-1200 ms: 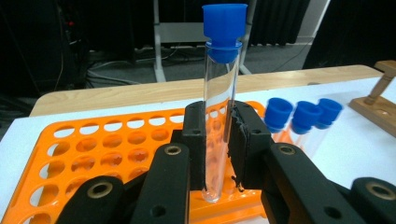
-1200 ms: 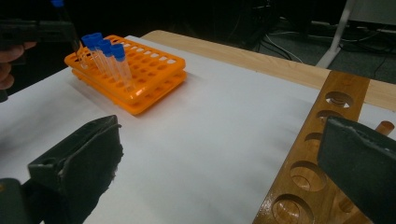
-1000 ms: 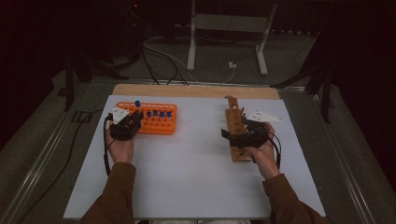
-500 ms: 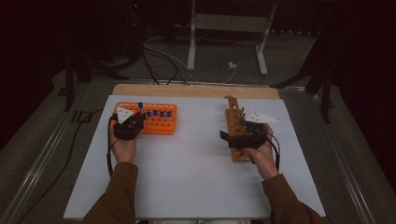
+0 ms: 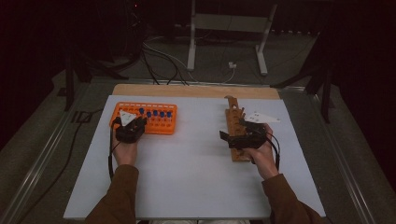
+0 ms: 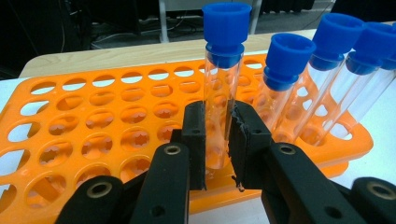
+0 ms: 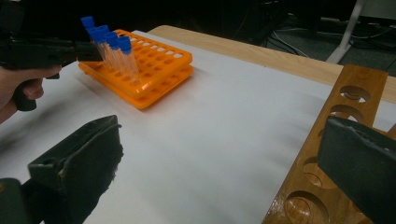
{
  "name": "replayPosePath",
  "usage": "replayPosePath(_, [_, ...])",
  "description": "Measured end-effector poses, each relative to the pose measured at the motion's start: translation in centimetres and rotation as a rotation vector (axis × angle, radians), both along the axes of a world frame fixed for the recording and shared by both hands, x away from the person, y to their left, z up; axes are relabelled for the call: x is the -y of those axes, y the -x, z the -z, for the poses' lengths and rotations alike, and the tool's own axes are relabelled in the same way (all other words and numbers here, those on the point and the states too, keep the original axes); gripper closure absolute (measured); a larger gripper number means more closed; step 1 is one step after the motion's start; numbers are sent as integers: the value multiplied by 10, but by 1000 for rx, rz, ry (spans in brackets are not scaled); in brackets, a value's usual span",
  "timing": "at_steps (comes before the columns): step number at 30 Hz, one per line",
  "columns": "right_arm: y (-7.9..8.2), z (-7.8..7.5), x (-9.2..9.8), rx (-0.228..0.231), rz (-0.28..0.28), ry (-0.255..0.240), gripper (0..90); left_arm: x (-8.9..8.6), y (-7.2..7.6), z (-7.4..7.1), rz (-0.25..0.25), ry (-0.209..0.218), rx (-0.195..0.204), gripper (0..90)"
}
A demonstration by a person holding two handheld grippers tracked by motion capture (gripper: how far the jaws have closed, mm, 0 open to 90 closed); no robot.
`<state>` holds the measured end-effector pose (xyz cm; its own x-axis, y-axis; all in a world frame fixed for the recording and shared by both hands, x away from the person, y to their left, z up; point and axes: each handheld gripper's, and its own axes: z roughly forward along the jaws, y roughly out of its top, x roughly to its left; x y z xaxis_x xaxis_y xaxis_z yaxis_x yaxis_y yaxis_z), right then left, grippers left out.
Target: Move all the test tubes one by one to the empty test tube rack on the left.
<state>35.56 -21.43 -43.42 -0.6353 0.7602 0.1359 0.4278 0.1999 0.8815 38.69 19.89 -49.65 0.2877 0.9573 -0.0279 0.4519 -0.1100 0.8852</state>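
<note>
I am watching from afar as my left gripper (image 6: pixel 217 140) is closing its fingers (image 6: pixel 194 135) on a clear test tube with a blue cap (image 6: pixel 223 79), which is standing upright in the orange tube rack (image 6: pixel 93 140). The pads are pressing on the glass partway up its body, and the tube's lower end is sitting down among the rack's holes, so I judge it is not lifted out yet. Just beside it in the rack, four more blue-capped tubes (image 6: pixel 322 79) are leaning in a row.

In the high view, the rack (image 5: pixel 161 128) is lying on the white counter (image 5: pixel 191 163), and the left gripper (image 5: pixel 132 127) is hovering over its near end. Well apart from the rack, toward the other side of the counter, a wooden holder with round holes (image 5: pixel 233 122) is lying lengthwise. My right gripper (image 5: pixel 233 138) is resting at that holder, its fingers (image 7: pixel 79 163) standing wide with nothing between them; one finger is sitting over the wood (image 7: pixel 336 154).

My judgement: this is the very beginning. The holes of the wooden holder that I can see are empty, all five tubes are in the rack, and the first one is only now being gripped. Lifting, carrying across and seating each tube is all left to do.
</note>
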Motion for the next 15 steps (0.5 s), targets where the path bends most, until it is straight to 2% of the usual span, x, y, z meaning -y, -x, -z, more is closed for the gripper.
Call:
replayPosePath(7, [0,0,0,1,-3,0,0,2,0,3,3,-24,-29,782])
replayPosePath(15, [0,0,0,0,-4,-2,0,5,-1,5,1,-51,-44,782])
